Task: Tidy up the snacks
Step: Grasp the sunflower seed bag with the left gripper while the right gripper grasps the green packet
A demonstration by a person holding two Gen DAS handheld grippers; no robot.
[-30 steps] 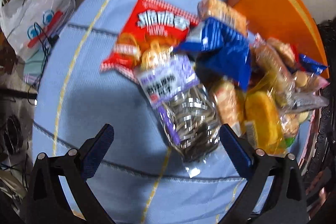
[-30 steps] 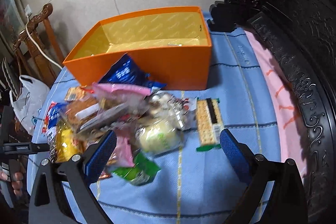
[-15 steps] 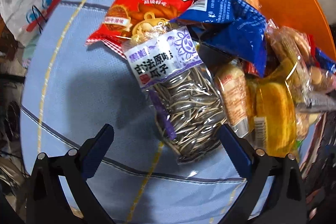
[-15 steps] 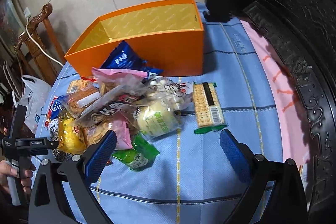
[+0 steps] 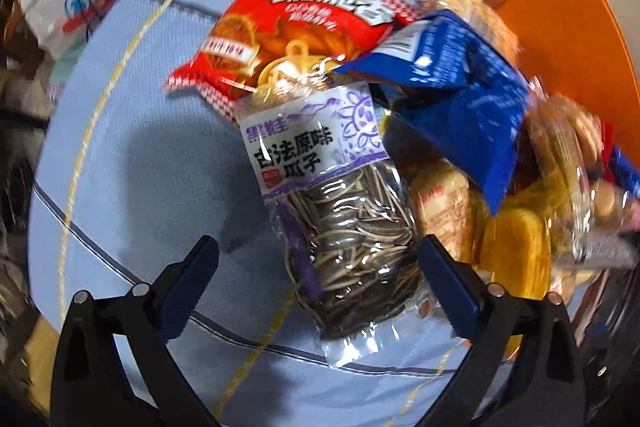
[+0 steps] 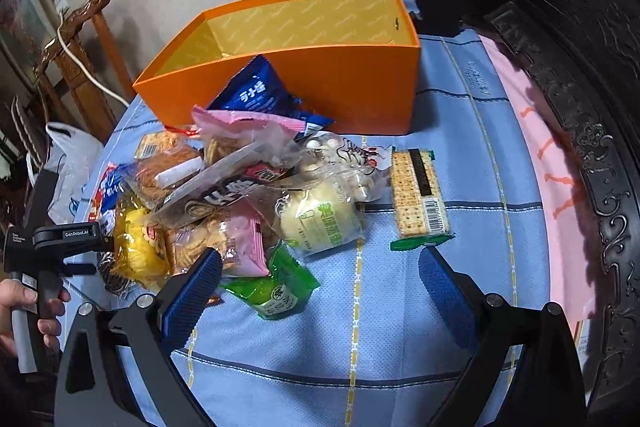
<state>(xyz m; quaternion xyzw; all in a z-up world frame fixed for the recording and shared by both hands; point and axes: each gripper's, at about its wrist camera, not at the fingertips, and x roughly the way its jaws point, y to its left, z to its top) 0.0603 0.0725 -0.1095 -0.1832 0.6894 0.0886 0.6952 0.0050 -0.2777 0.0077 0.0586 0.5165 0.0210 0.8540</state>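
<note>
The sunflower seed bag [image 5: 340, 227], clear with a purple-and-white label, lies in the lower middle of the left wrist view, at the near edge of the snack pile, resting on the blue cloth of the desk [image 5: 140, 187]. Its top tucks against the red chip packet [image 5: 304, 27] above it, and a blue packet [image 5: 460, 99] lies over the pile just to its right. The left gripper [image 5: 316, 267] is released, jaws spread wide to either side of the bag's lower half, not yet touching it. The right gripper [image 6: 320, 283] hovers released too, holding nothing, above a green packet [image 6: 276, 291] at the bottom of its view, with the cracker sleeve [image 6: 418, 195] apart to the right. The orange box [image 6: 304, 39] stands open in the upper middle, behind the pile.

The bag looks slippery and loosely filled; I judge a pinch across its bulging middle could squeeze seeds aside and slip off. The right-hand jaw sits close to a bread wrapper [image 5: 444, 207], so closing may snag that too and drag neighbours along.
</note>
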